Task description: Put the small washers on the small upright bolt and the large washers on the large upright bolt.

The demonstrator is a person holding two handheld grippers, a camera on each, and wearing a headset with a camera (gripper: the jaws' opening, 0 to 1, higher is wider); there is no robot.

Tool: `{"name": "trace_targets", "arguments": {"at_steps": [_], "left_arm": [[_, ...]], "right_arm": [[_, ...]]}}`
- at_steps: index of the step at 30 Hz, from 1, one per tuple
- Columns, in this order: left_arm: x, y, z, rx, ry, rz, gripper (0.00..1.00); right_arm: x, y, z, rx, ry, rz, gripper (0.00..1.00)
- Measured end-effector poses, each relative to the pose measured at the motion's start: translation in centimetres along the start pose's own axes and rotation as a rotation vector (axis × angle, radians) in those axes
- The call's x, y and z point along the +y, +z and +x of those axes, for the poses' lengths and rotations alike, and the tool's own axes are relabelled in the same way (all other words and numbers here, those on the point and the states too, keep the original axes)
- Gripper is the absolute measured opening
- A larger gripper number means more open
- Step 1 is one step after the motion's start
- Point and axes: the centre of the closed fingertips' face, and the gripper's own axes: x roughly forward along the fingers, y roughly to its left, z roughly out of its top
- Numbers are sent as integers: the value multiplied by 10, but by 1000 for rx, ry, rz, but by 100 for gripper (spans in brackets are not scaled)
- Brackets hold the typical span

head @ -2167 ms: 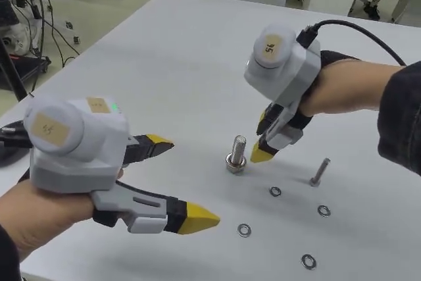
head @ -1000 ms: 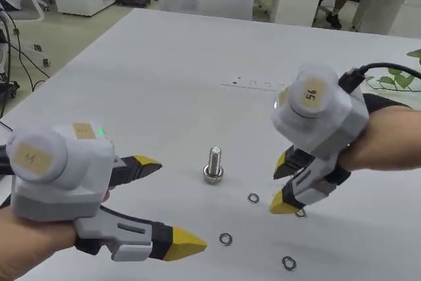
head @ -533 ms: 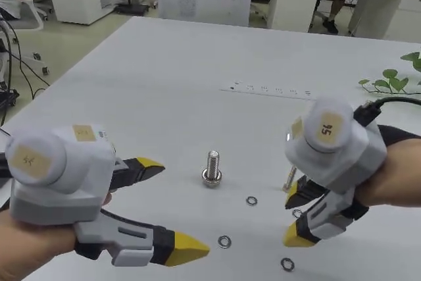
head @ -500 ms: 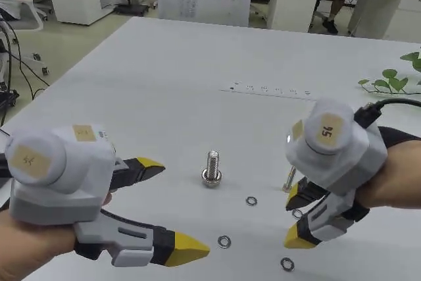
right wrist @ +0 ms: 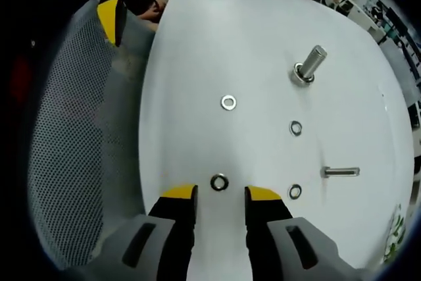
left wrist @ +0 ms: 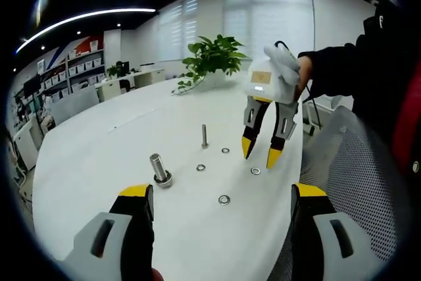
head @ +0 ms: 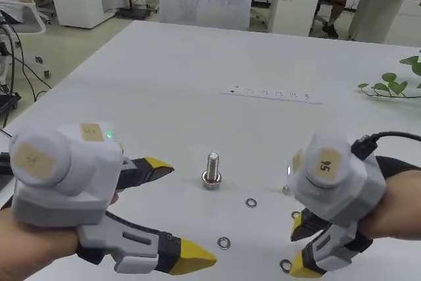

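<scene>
Across mid head view, white table is bare from the bolts up to a row of small marks; lots of free room top and left of frame. Plant sits at right edge. Table's near edge is close to the work: in right gripper view it runs down the left of frame, w/ mesh chair beyond it.

Large bolt stands upright at centre frame, long axis vertical, threaded end up. Ring at its base, washer or bolt head, can't tell. Small bolt is thin and also upright w/ a vertical axis, just right of large bolt in left gripper view. In head view it's mostly hidden behind R gripper.

Four washers lie flat, seen in right gripper view:
- washer by the tips, bottom centre
- second washer, near small bolt
- third washer, betw the bolts
- fourth washer, towards table edge

L gripper is lower left. Jaws are spread wide w/ nothing betw them, tips aimed right, well apart from large bolt. R gripper is lower right, tips down, jaws parted narrow and gripping nothing. Washer by the tips lies just ahead betw the yellow tips; contact can't tell.
</scene>
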Motion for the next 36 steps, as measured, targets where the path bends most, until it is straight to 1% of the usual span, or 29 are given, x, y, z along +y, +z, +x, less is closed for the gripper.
{"name": "trace_targets", "arguments": {"at_steps": [3,5,12,17,22,26,31,36], "left_arm": [[-3,1,1,-3,-9,3,86],[-5,1,2,-2,-15,2,86],[-9,-2,5,11,-36,10,86],[-10,-2,6,9,-44,10,86],[-11,-3,6,8,-48,7,86],[-11,-4,7,8,-54,4,86],[-12,-4,7,6,-56,1,86],[-13,-5,7,8,-61,2,86]], "right_arm": [[1,-3,3,13,-4,-10,28],[0,-2,3,11,-5,-10,25],[1,-2,9,22,-6,-11,24],[1,-3,13,38,-11,-28,22],[1,-1,13,37,-16,-32,21],[1,-1,15,47,-15,-35,20],[1,-1,14,44,-19,-35,19],[4,-1,14,55,-23,-44,17]]}}
